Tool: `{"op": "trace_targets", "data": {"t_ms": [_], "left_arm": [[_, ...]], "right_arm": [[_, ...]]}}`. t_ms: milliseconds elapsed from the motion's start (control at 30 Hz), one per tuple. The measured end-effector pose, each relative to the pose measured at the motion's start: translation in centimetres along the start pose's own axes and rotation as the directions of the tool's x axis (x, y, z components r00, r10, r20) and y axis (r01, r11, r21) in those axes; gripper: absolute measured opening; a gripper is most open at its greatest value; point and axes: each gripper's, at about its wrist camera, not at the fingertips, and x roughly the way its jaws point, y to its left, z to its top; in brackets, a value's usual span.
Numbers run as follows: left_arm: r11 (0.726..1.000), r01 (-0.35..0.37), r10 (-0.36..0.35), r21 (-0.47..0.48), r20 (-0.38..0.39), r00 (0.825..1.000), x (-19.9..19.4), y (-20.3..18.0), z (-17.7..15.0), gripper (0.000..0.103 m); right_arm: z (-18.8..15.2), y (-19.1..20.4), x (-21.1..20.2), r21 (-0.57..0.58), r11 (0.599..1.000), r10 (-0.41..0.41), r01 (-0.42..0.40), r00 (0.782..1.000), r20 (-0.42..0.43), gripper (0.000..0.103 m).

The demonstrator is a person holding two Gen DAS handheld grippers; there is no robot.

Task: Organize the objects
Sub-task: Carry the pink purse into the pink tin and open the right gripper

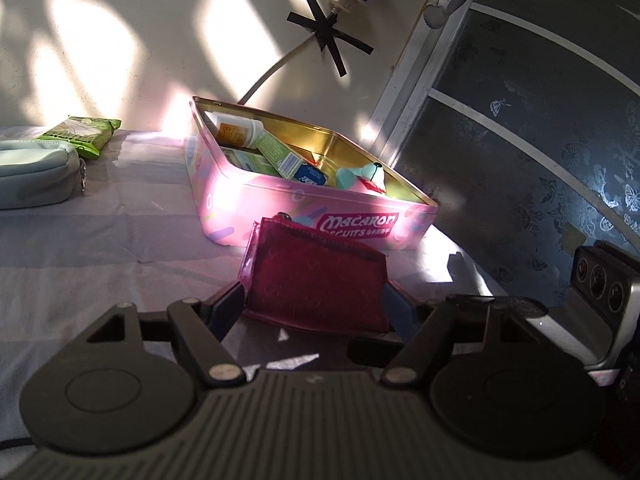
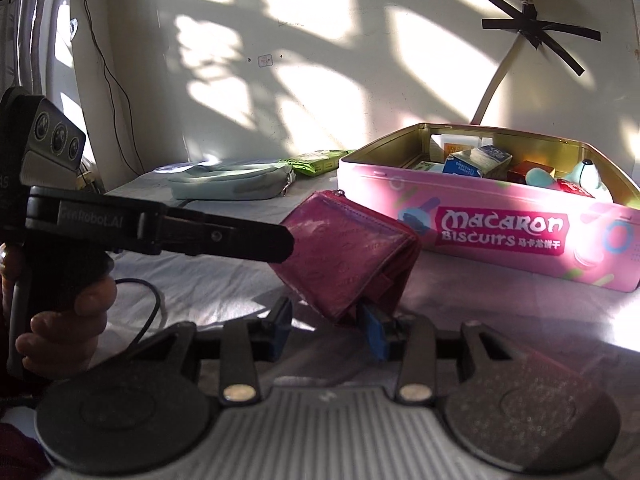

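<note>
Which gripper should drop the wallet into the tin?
Left. The left gripper clamps the wallet across its width, facing the tin. The right gripper grips nothing.

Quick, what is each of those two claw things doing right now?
Left gripper: jaws clamped on the red wallet, holding it above the bed.
Right gripper: jaws open and empty, one blue pad against the wallet's lower corner.

I see a glossy magenta wallet [image 2: 348, 252], folded and tilted on one corner, raised just in front of the open pink Macaron biscuit tin [image 2: 500, 216]. Inside the tin lie a white bottle [image 1: 236, 130], small cartons [image 1: 280, 154] and a mint plush toy [image 1: 360, 174].
</note>
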Motion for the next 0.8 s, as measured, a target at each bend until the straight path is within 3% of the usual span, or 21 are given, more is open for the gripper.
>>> {"op": "trace_targets", "data": {"t_ms": [233,467,533,600,700,800], "left_arm": [[0.999,-0.029,0.029,0.023,0.011,1.0,-0.3,0.0,0.8,0.078],[0.998,-0.023,0.025,0.056,-0.032,0.999,1.7,0.0,1.5,0.081],[0.998,-0.02,0.023,0.059,-0.051,0.998,2.5,0.0,1.5,0.078],[0.999,-0.021,0.024,0.047,-0.065,0.998,2.9,0.0,1.4,0.066],[0.998,-0.025,0.028,0.056,-0.038,0.999,2.0,-0.6,1.4,0.065],[0.999,0.004,-0.004,0.055,0.013,1.0,0.4,-1.1,2.3,0.065]], "right_arm": [[0.0,0.0,0.0,0.001,1.0,0.004,-0.004,1.0,0.001,0.038],[-0.2,-0.4,0.4,0.018,1.0,0.011,-0.012,1.0,0.004,0.04],[-0.2,-0.5,0.6,0.019,1.0,0.015,-0.015,1.0,0.007,0.04],[-0.1,-0.6,0.8,0.018,1.0,0.015,-0.015,1.0,0.01,0.043],[0.1,-0.6,0.5,0.001,1.0,-0.014,0.014,0.999,0.031,0.035],[0.7,-0.7,-1.0,-0.002,0.999,0.032,-0.032,0.995,0.099,0.034]]}}
